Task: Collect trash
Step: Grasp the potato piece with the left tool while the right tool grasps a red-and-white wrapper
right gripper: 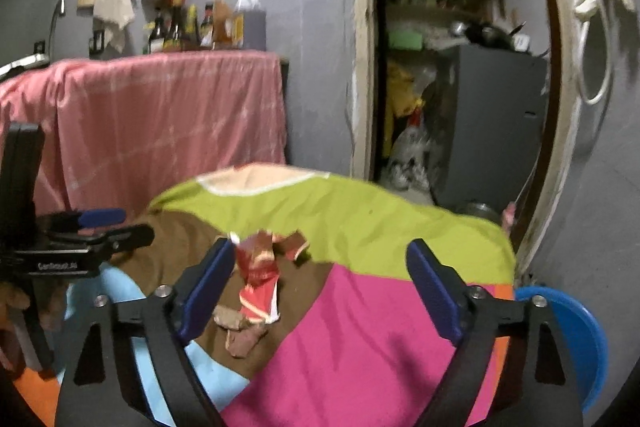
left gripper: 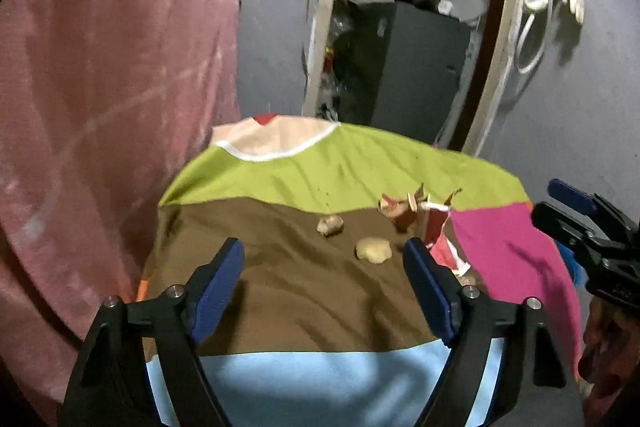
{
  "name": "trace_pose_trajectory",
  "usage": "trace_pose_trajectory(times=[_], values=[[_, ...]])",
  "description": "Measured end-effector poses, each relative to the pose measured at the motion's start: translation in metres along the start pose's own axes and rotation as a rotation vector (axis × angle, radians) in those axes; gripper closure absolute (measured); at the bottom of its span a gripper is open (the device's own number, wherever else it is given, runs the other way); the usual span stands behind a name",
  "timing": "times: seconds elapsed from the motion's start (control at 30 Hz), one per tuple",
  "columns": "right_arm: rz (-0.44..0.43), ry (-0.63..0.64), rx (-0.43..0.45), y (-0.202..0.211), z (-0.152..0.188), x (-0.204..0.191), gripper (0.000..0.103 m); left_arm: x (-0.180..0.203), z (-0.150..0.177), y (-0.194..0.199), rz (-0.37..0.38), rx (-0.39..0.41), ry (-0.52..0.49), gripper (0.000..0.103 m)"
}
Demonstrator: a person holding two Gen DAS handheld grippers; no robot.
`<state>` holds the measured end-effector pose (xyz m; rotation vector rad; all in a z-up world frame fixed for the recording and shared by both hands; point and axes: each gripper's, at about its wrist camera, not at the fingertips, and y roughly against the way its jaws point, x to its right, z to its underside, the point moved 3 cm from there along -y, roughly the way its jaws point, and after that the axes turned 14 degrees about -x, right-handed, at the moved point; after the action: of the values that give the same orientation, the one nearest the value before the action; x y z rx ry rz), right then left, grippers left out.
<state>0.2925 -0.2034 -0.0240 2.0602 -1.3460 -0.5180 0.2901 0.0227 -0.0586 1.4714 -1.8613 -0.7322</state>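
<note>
Two hand-held grippers hang over a patchwork cloth [left gripper: 280,291] strewn with scraps. The left gripper [left gripper: 324,267] has its jaws apart with nothing between the pads; a pale crumpled wad [left gripper: 373,249] lies just ahead of the jaws, toward the right finger, and a smaller lump [left gripper: 330,225] sits farther out. The right gripper [right gripper: 320,287] also stands with jaws apart and empty; the red torn wrapper [right gripper: 258,281] lies close beside its left finger, with brownish scraps [right gripper: 240,333] nearer the camera. A blue bowl [right gripper: 576,339] shows beyond the right finger, at the cloth's edge. To grasp cleanly, each gripper should probably centre its piece between the pads, then close without pinching the loose cloth beneath.
</note>
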Motion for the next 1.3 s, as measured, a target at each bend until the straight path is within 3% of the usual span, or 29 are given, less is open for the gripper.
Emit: trace_pose_trajectory(times=[0.1,0.2,0.3,0.63,0.7,0.8,0.9,1.3], values=[[-0.038,0.012,-0.065,-0.015,0.001,-0.002,0.035,0.004,0.001,-0.008,0.014,-0.027,-0.007,0.037],[-0.082,0.028,-0.118,-0.028,0.002,-0.006,0.04,0.003,-0.002,-0.02,0.016,-0.07,-0.007,0.045],[-0.111,0.053,-0.166,-0.041,0.002,-0.014,0.05,-0.001,-0.004,-0.03,0.017,-0.103,0.02,0.046],[-0.213,0.031,-0.335,-0.093,0.002,-0.023,0.061,-0.01,-0.008,-0.044,0.036,-0.151,0.068,0.046],[-0.23,0.027,-0.356,-0.098,0.002,-0.025,0.071,-0.009,-0.008,-0.045,0.043,-0.158,0.071,0.046],[-0.246,0.02,-0.365,-0.1,0.002,-0.022,0.09,-0.01,-0.009,-0.047,0.051,-0.164,0.07,0.046],[-0.247,0.018,-0.354,-0.096,0.003,-0.02,0.095,-0.007,-0.01,-0.05,0.068,-0.173,0.061,0.046],[-0.171,-0.025,-0.298,-0.083,0.007,0.011,0.097,0.016,-0.018,-0.075,0.098,-0.224,-0.028,0.046]])
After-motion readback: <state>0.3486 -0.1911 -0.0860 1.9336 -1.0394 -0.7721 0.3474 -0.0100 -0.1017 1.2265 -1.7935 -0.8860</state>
